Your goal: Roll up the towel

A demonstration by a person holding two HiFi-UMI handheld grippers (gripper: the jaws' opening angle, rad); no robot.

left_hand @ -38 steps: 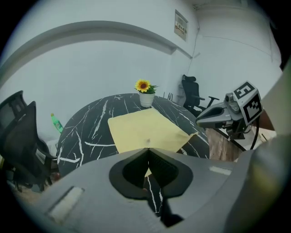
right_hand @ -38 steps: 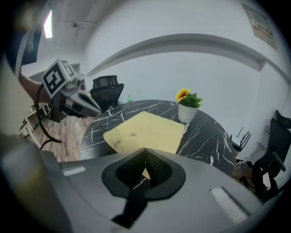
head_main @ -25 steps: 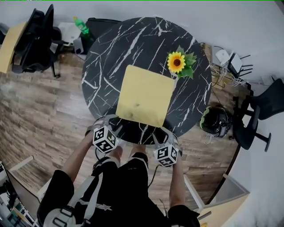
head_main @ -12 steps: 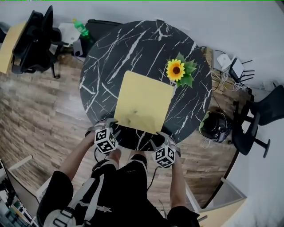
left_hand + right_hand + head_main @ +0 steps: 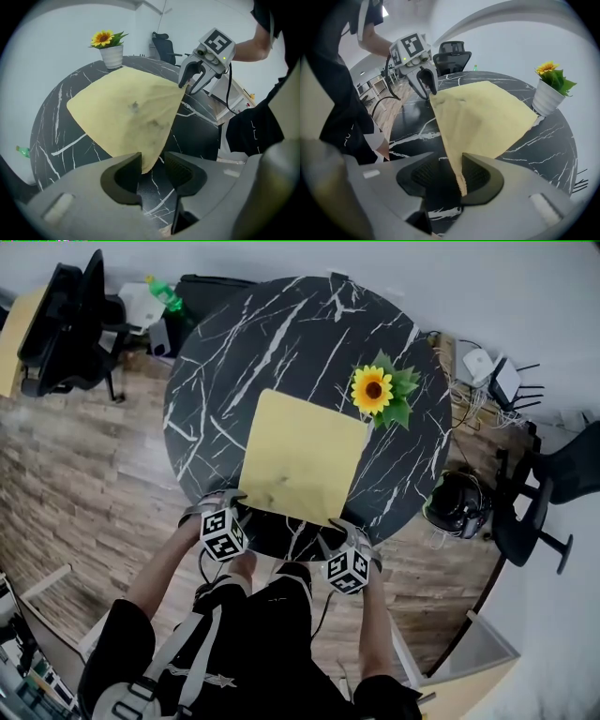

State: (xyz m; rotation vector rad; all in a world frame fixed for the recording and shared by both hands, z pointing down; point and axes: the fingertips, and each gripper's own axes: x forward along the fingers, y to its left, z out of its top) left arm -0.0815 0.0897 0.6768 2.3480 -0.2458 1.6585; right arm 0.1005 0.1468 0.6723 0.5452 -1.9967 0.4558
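Jaws apart but just closing, our left gripper (image 5: 152, 164) and right gripper (image 5: 452, 171) straddle the limp, light towel's (image 5: 305, 451) near corners, likely good pinch points.

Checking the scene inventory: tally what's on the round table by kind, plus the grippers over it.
Yellow towel: 1
Potted sunflower: 1
Grippers: 2 (left gripper, right gripper)
Total: 4
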